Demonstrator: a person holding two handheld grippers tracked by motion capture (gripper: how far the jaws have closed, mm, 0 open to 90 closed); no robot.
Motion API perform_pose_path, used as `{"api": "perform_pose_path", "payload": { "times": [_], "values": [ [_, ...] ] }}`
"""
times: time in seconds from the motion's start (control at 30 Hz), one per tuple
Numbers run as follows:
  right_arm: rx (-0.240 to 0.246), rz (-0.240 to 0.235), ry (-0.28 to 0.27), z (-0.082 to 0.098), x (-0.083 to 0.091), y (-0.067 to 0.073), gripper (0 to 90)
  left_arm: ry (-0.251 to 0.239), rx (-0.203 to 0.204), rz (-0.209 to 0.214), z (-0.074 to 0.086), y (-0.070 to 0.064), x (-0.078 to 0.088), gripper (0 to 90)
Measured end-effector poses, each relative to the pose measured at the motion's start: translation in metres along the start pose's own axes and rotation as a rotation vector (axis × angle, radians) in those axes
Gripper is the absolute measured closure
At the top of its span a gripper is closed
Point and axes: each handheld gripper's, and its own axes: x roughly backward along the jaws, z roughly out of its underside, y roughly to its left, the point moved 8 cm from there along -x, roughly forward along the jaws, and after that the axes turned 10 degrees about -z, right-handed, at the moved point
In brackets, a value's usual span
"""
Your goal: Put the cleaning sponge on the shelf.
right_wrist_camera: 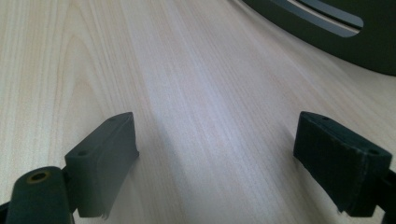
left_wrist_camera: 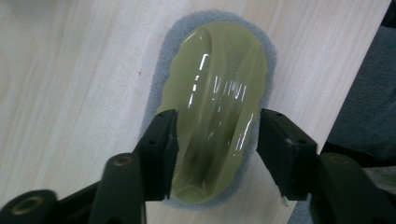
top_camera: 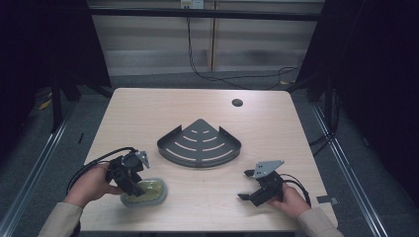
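Note:
An oval scrubbing pad [top_camera: 148, 191] with a glossy olive-green wrapped top and a grey felt base [left_wrist_camera: 219, 93] lies flat near the table's front left edge. My left gripper [top_camera: 134, 190] points down at it, and its two black jaws [left_wrist_camera: 217, 140] sit against the two long sides of the green top, shut on the pad. My right gripper [top_camera: 245, 185] rests low at the front right, open, with bare wood between its fingers [right_wrist_camera: 215, 140].
A dark metal corner rack [top_camera: 200, 143] with curved slots lies flat at the table's middle, and its rim [right_wrist_camera: 355, 42] shows ahead of the right gripper. A round cable hole [top_camera: 237, 102] is at the back. The wooden table [top_camera: 148, 113] ends close behind the pad.

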Motion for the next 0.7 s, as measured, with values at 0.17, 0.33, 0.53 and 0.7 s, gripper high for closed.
{"api": "perform_pose_path", "payload": {
  "times": [0.17, 0.33, 0.53, 0.7],
  "values": [
    [-0.002, 0.0, 0.001, 0.0, 0.0, 0.0, 12.6, 0.017, -0.045, 0.022, -0.002, -0.002, -0.001, 67.3],
    [0.0, 0.0, 0.0, 0.0, 0.0, 0.0, 12.6, -0.003, -0.03, 0.02, -0.006, -0.001, 0.003, 71.3],
    [-0.002, 0.0, 0.001, 0.0, 0.0, 0.0, 12.6, 0.002, -0.024, 0.019, -0.008, 0.002, 0.012, 71.4],
    [0.0, 0.0, 0.0, 0.0, 0.0, 0.0, 12.6, 0.002, 0.011, 0.018, -0.009, 0.004, 0.017, 71.4]
  ]
}}
